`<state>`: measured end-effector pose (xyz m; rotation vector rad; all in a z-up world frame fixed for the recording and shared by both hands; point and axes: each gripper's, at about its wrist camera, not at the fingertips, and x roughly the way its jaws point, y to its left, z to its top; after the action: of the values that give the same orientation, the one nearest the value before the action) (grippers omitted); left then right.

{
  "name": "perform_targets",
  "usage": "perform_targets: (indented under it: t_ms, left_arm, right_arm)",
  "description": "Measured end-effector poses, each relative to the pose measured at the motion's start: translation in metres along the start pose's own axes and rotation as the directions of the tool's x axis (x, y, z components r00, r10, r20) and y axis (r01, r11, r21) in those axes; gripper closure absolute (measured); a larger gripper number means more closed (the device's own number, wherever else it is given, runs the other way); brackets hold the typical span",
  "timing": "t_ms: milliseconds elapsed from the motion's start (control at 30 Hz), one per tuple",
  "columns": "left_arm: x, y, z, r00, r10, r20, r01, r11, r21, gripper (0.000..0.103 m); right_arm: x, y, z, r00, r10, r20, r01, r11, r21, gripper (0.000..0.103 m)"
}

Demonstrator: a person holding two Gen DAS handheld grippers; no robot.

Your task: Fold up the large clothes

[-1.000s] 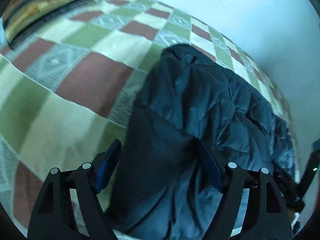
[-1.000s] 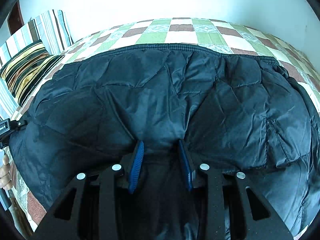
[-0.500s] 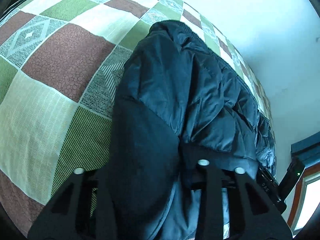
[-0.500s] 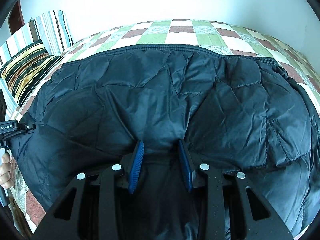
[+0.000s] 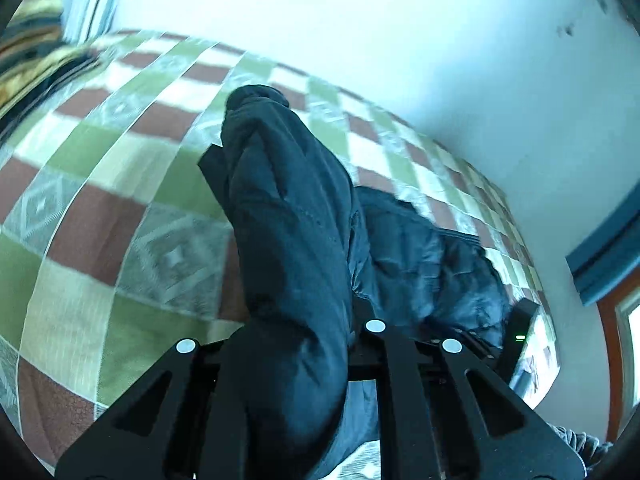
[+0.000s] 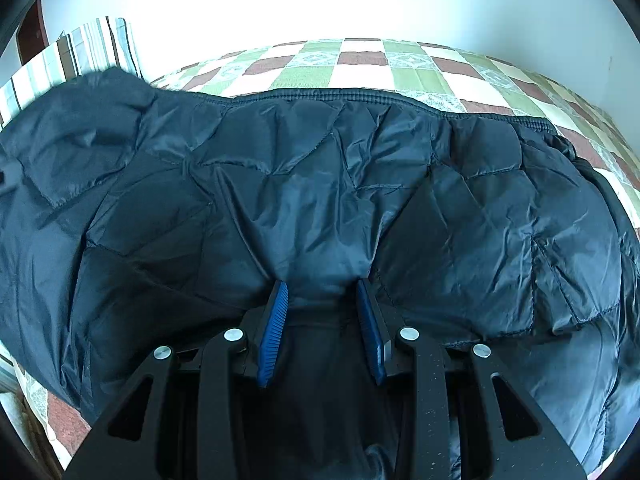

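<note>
Jaws of both grippers pinch the dark quilted jacket (image 6: 360,184) on the checked bed cover (image 5: 120,208).

Left gripper (image 5: 288,344) has just been closing its jaws and now clamps a thick fold at the jacket's end, which rises as a bunched ridge above the bed. Right gripper (image 6: 322,316) holds a gathered tuck of fabric between its blue pads (image 6: 274,332), near the jacket's middle edge. Striped pillows (image 6: 88,44) lie at the bed's far left.

Daylight glares off the far wall (image 6: 320,0), washing it out, while the left view's bedspread (image 5: 80,240) smears with motion blur and both fisheye edges curve darkly.
</note>
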<state>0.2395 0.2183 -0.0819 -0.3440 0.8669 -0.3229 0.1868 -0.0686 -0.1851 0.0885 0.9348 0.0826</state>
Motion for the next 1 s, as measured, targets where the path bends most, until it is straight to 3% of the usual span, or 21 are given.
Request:
perform_targets:
  t_ms: [100,233,400,700,800,1000]
  left_arm:
    - [-0.004,-0.029,0.004,1.0,-0.009,0.019,0.008,0.998,0.063,0.09]
    - [-0.003,-0.068,0.003,0.998,0.058,0.04,-0.063,0.987,0.145,0.09]
    - [0.0,-0.099,-0.001,0.994,0.089,0.056,-0.098,0.974,0.204,0.09]
    - [0.023,-0.16,-0.015,0.992,0.115,0.046,-0.123,0.945,0.303,0.09]
    - [0.033,-0.18,-0.023,0.992,0.118,0.039,-0.125,0.936,0.329,0.09]
    - [0.062,-0.215,-0.04,0.992,0.129,0.013,-0.124,0.915,0.384,0.09]
  right_arm:
    - [0.0,-0.002,0.001,1.0,0.006,-0.002,-0.006,1.0,0.008,0.068]
    - [-0.007,-0.012,0.011,0.999,0.029,-0.018,-0.028,0.999,0.041,0.068]
    - [-0.024,-0.026,0.016,0.999,0.03,0.018,-0.031,0.997,0.066,0.066]
    - [-0.022,-0.04,0.001,0.999,0.049,0.022,-0.051,0.996,0.07,0.065]
    - [-0.034,-0.05,-0.001,0.997,0.071,0.034,-0.074,0.992,0.1,0.066]
    - [-0.065,-0.086,-0.007,0.997,0.027,0.076,-0.036,0.992,0.124,0.066]
